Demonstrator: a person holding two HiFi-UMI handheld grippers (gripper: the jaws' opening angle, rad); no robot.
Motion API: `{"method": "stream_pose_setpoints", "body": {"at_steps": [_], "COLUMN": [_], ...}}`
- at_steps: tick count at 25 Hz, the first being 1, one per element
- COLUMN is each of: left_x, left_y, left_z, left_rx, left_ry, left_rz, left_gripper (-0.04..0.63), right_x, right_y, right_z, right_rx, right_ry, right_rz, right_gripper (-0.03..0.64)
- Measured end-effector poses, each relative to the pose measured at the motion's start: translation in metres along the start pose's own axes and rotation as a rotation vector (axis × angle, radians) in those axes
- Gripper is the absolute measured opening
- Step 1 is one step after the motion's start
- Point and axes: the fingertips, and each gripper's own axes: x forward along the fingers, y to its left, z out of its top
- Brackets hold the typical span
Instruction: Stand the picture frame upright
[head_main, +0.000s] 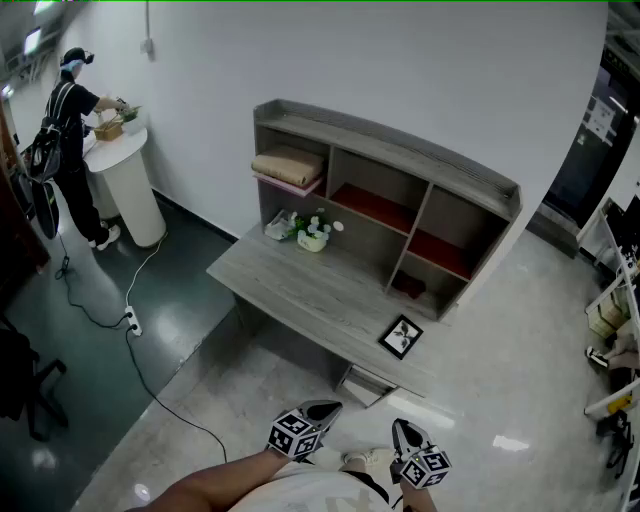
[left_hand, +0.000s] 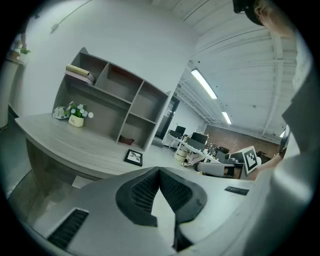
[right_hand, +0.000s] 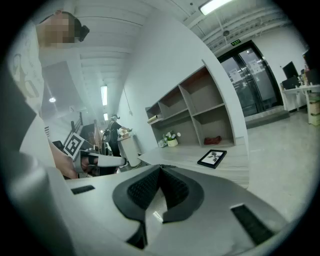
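Both claws are hanging low at 6 o'clock in the head view, well apart from the desk. The left claw (head_main: 322, 408) is pressing its two jaws together on nothing, and the right claw (head_main: 404, 430) is doing the same. Pale polished floor (head_main: 250, 390) is lying open between them and the front edge of the grey wood-grain desk (head_main: 300, 285). One black-bordered picture frame (head_main: 401, 336) is lying flat near the desk's 5 o'clock corner, close to the front edge, with bare desktop stretching away toward 10 o'clock. A grey shelf unit (head_main: 400, 150) is standing along the desk's back edge. One folded beige towel (head_main: 288, 163) is sitting in its upper left compartment, one small white pot of flowers (head_main: 312, 238) is standing below that, and one dark red item (head_main: 408, 286) is lying in the lower right compartment.
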Motion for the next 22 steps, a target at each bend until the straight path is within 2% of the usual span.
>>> {"method": "stream_pose_setpoints", "body": {"at_steps": [5,22], "left_x": [-0.003,-0.001], "left_y": [0.005,-0.009], "left_z": [0.000,-0.005], "left_rx": [0.006,0.018], "left_ry": [-0.001,0.016], "left_rz": [0.014,-0.029], "left_gripper": [0.006,0.006], "right_x": [0.006,-0.010], "right_y": [0.003,0.001], "right_z": [-0.003,-0.009], "right_rx": [0.007,0.019], "right_ry": [-0.002,-0.012], "right_rz": [0.012,-0.053], "right_gripper": [0.003,0.005]}}
